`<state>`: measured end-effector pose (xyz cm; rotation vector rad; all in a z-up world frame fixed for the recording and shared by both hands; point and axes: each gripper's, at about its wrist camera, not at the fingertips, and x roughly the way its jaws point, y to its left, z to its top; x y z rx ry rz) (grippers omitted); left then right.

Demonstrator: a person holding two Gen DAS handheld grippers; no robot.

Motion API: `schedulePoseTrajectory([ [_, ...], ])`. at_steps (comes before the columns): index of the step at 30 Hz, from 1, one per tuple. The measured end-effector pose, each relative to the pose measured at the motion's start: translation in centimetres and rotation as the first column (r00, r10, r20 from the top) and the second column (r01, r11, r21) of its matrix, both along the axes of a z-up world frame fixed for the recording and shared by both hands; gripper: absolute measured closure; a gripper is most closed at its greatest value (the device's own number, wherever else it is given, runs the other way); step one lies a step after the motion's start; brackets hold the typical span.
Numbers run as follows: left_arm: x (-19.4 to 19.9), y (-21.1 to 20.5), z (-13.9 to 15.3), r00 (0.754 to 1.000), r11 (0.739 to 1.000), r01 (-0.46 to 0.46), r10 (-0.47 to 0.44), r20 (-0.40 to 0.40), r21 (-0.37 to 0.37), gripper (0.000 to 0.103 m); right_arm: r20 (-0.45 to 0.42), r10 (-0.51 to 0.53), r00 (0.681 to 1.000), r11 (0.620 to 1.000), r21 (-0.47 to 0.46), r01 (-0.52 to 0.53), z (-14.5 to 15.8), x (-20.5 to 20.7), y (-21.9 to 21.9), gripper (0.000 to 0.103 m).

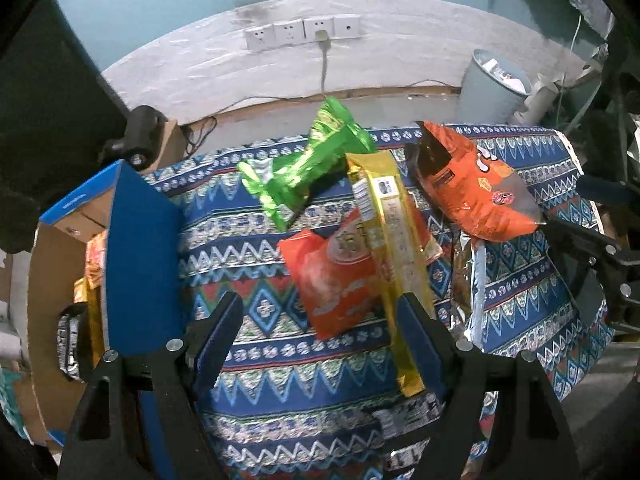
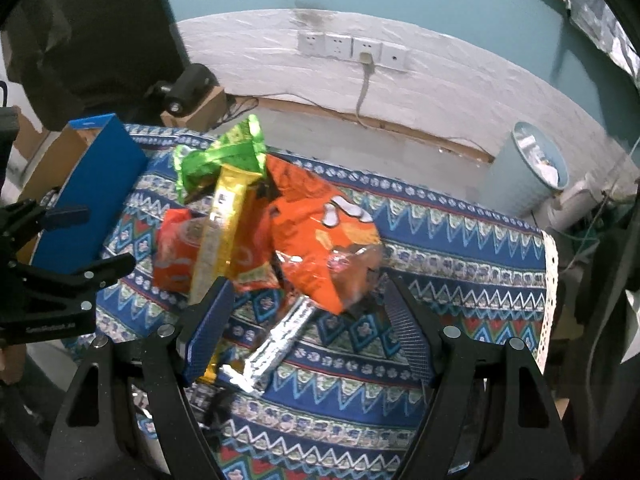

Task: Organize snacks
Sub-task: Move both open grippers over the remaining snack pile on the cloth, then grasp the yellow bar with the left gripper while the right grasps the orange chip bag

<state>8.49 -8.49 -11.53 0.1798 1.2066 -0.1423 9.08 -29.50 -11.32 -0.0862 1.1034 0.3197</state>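
Note:
Snack packs lie piled on a patterned cloth (image 1: 280, 368). A green pack (image 1: 304, 160) lies at the back. A long yellow pack (image 1: 392, 248) lies across a red pack (image 1: 340, 280). An orange chip bag (image 1: 476, 184) lies to the right, over a silver pack (image 2: 276, 344). My left gripper (image 1: 316, 328) is open and empty above the red and yellow packs. My right gripper (image 2: 308, 316) is open and empty, its jaws either side of the orange bag's (image 2: 320, 236) near end. A blue-sided cardboard box (image 1: 136, 248) at the left holds several packs.
A wall with a row of sockets (image 1: 304, 32) and a plugged cable runs behind the table. A pale blue bin (image 1: 492, 88) stands at the back right. A black camera (image 1: 140, 132) sits at the back left. The cloth's right edge (image 2: 548, 280) drops off.

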Motion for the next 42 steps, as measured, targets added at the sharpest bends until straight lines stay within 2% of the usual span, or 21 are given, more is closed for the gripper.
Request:
schedulePoseTrajectory([
  [4, 0.8, -1.4, -1.2, 1.000, 1.000, 0.002, -0.002, -0.015, 0.009, 0.023, -0.021, -0.010, 1.000, 1.000, 0.000, 0.010, -1.2, 0.6, -1.0, 0.026],
  [16, 2.8, -4.2, -5.0, 0.992, 0.998, -0.034, 0.028, -0.121, -0.045, 0.022, -0.070, -0.040, 0.997, 0.999, -0.001, 0.040, -3.7, 2.1, -2.8, 0.026],
  [25, 3.2, -4.6, -7.3, 0.992, 1.000, -0.023, 0.023, -0.125, 0.000, 0.022, -0.074, -0.033, 0.997, 0.999, -0.003, 0.033, -4.0, 2.5, -2.9, 0.026],
  [27, 3.1, -4.5, -7.5, 0.993, 1.000, -0.016, 0.016, -0.117, -0.006, 0.025, -0.073, -0.033, 0.997, 0.999, 0.001, 0.033, -4.0, 2.7, -2.9, 0.026],
  [29, 2.9, -4.6, -7.4, 0.995, 1.000, 0.003, -0.004, -0.102, -0.017, 0.040, -0.073, -0.028, 0.997, 1.000, 0.006, 0.029, -4.0, 2.9, -2.8, 0.026],
  [30, 2.9, -4.7, -7.4, 0.995, 1.000, 0.017, -0.018, -0.097, -0.019, 0.044, -0.073, -0.023, 0.997, 1.000, 0.005, 0.023, -4.0, 3.0, -2.7, 0.026],
  [32, 2.8, -5.2, -7.3, 0.995, 0.999, 0.039, -0.041, -0.094, -0.021, 0.067, -0.073, -0.005, 0.997, 1.000, 0.002, 0.006, -4.1, 3.2, -2.3, 0.026],
  [37, 2.4, -5.1, -7.1, 0.994, 0.998, 0.059, -0.062, -0.088, -0.035, 0.072, -0.089, 0.047, 0.995, 0.999, 0.000, -0.047, -4.3, 3.8, -1.2, 0.025],
  [42, 1.8, -3.9, -6.2, 0.994, 0.997, 0.073, -0.076, -0.081, -0.039, 0.075, -0.110, 0.128, 0.986, 0.989, -0.062, -0.135, -4.6, 4.4, 0.3, 0.025],
])
